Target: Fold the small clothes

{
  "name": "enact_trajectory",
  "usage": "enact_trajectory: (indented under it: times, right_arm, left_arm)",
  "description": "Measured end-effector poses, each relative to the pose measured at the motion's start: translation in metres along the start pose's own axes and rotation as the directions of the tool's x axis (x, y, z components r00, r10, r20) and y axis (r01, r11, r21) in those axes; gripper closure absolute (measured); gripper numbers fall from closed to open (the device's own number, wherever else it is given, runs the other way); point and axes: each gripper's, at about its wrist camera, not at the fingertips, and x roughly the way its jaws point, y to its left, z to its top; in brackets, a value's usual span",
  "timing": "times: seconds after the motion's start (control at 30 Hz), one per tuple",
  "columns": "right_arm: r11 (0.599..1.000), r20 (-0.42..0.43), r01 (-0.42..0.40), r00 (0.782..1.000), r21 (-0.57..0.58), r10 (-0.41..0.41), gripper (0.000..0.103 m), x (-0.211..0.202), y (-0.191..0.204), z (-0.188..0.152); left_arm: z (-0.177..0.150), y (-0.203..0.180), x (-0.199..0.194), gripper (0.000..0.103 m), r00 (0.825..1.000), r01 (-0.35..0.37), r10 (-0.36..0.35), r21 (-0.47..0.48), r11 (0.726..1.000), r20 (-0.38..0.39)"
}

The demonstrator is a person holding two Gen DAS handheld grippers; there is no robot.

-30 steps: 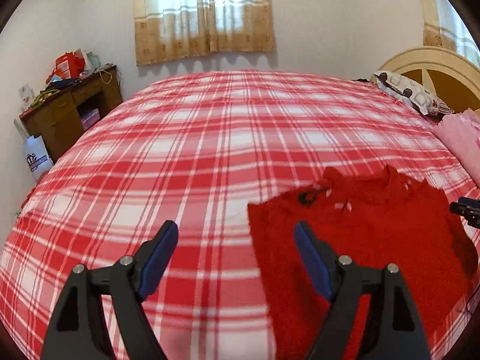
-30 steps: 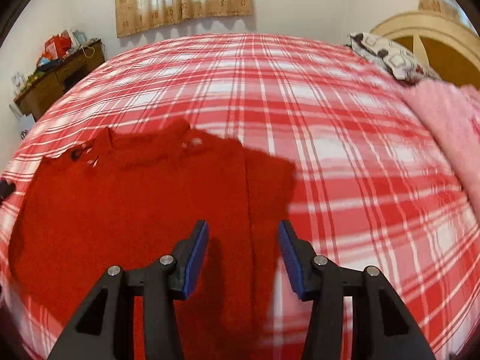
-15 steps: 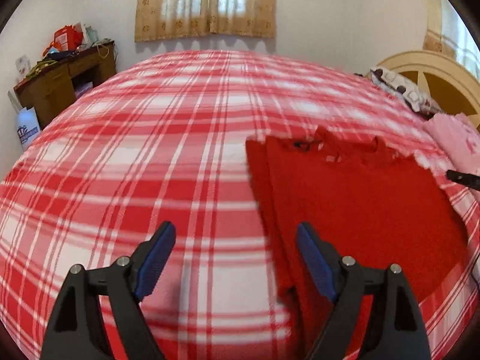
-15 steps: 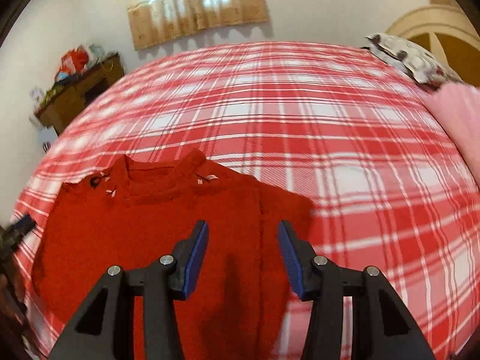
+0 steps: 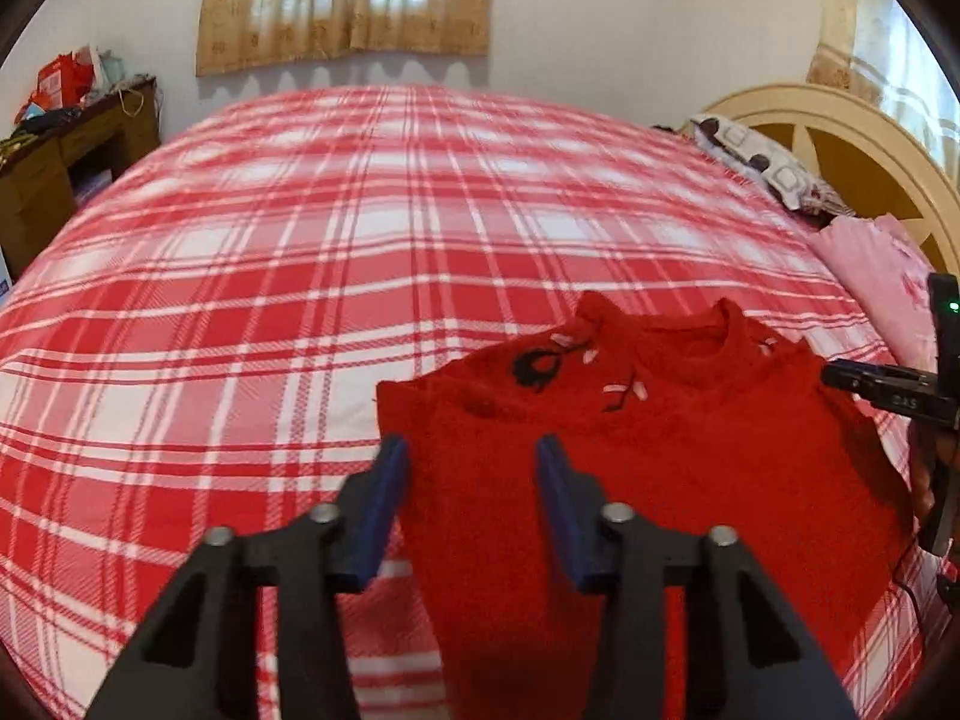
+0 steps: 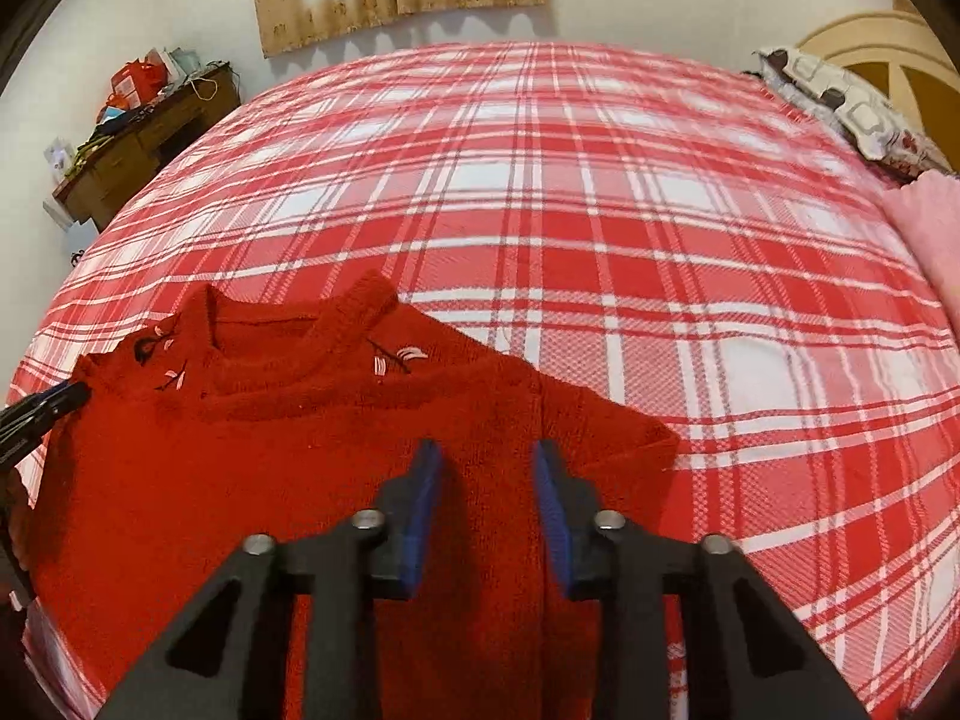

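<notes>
Both my grippers are closing in since a second ago. The left gripper (image 5: 471, 501) and right gripper (image 6: 489, 501) are narrowing over the red sweater (image 5: 660, 450) at six o'clock on the plaid bed (image 5: 300, 300), nothing pinched yet; I'm risking snagging the bedspread too.

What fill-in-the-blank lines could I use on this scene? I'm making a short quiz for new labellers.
1. The sweater lying on the bed is ____ in colour.
2. The bedspread has a red and white ____ pattern.
3. The curtains hang over a ____ on the far wall.
4. The left gripper is over the sweater's ____ edge as its own camera shows it.

Missing words: red; plaid; window; left
</notes>
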Motion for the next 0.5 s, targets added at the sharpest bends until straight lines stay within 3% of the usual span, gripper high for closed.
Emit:
enact_trajectory:
  times: [0.03,0.07,0.1,0.23,0.4,0.5]
  right_arm:
    - [1.000,-0.011,-0.003,1.000,-0.013,0.003,0.091,0.002,0.001,-0.001]
    - [1.000,-0.010,0.005,1.000,-0.026,-0.006,0.096,0.002,0.002,-0.001]
    - [0.999,-0.004,0.010,1.000,-0.040,-0.010,0.099,0.001,0.003,-0.003]
    - [0.997,0.069,0.044,0.997,-0.060,-0.040,0.102,-0.016,0.004,-0.005]
    - [0.997,0.163,0.078,0.984,-0.006,-0.076,0.103,-0.038,-0.010,0.001]
    - [0.997,0.173,0.079,0.982,0.019,-0.081,0.103,-0.040,-0.016,0.001]
  left_arm:
    - [0.000,0.000,0.003,0.074,1.000,0.007,-0.007,-0.004,1.000,-0.010]
    - [-0.001,0.000,0.005,0.090,1.000,0.016,-0.016,-0.006,1.000,-0.016]
    - [-0.001,0.000,0.006,0.096,1.000,0.023,-0.023,-0.002,1.000,-0.020]
    - [0.000,-0.006,-0.006,0.098,0.999,0.014,-0.016,0.039,0.999,0.036]
    - [0.013,0.000,-0.021,0.098,0.996,0.018,-0.017,-0.008,1.000,0.092]
    - [0.018,0.002,-0.022,0.098,0.994,0.019,-0.015,-0.036,0.999,0.108]
